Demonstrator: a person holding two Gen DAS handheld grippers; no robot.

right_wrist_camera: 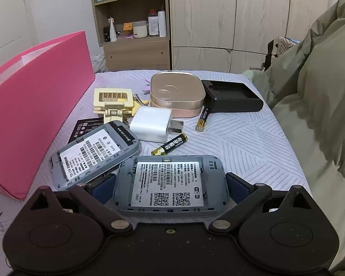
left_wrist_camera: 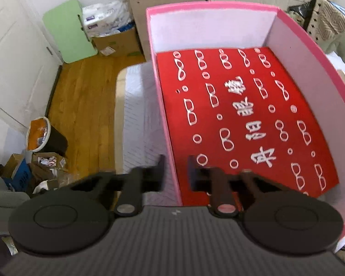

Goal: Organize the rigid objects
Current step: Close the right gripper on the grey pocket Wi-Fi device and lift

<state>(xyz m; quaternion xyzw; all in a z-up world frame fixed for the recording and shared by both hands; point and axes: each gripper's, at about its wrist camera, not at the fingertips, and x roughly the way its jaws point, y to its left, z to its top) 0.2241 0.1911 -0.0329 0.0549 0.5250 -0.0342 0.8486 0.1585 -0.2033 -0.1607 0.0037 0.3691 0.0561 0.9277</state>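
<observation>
Left gripper [left_wrist_camera: 176, 172] clamped on pink box [left_wrist_camera: 315, 53] wall, lower centre, looks so through blur. Right gripper [right_wrist_camera: 170, 189] grips grey router [right_wrist_camera: 170, 184] by long edges, bottom centre: rigid, light, slick plastic.

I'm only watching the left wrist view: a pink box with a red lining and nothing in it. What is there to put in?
Observer: Small things lie on the table beside the pink box: a white charger plug, a gold tin and a battery.
Operator: Is anything picked up yet?
Observer: The right gripper is closed on a grey pocket Wi-Fi router with its back cover off.
Operator: Only one of those?
Observer: No, a second grey router lies just left of it.
</observation>
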